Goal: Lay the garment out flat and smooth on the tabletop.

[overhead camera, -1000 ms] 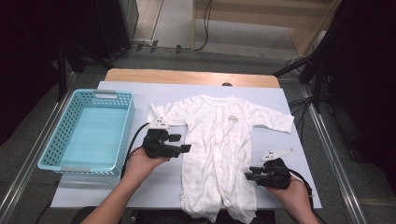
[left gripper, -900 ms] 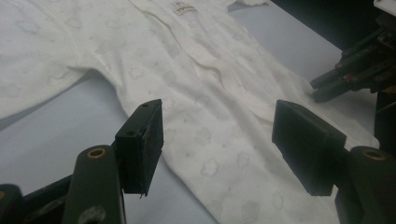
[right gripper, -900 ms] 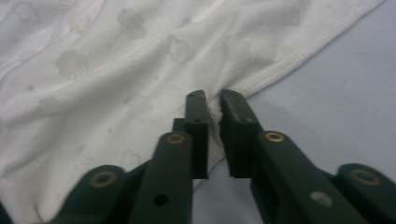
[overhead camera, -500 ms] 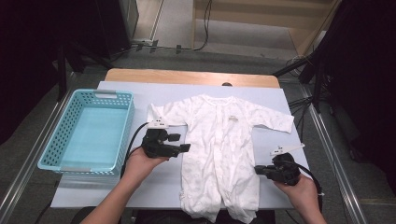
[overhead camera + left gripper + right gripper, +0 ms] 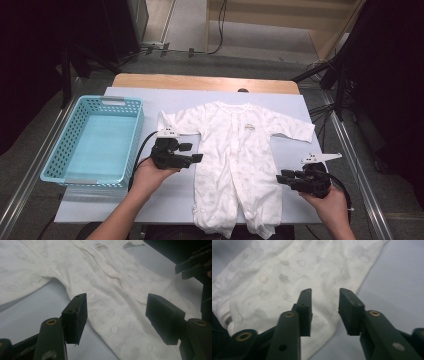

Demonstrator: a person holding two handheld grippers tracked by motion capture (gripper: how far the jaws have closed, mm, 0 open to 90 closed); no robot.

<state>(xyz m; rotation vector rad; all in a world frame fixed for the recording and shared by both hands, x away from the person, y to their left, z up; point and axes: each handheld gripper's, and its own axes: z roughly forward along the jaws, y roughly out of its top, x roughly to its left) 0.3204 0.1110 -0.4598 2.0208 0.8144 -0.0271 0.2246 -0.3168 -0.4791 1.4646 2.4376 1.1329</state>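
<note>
High view: I see the white cloud-print baby romper [image 5: 237, 160] flat on the pale blue table cover [image 5: 300, 107], light blue plastic basket [image 5: 95, 140] at left | left gripper [image 5: 192, 159] spread at romper's side edge, nothing pinched | right gripper [image 5: 281, 177] beside leg edge, jaws just opened, nothing between | right gripper view adds bare cover right of the leg.

I hold my left gripper [image 5: 196, 159] with jaws wide apart; my right gripper [image 5: 281, 178] has just been opening, nothing between.

Bare tabletop [image 5: 320, 200] around romper [image 5: 235, 160]
</note>
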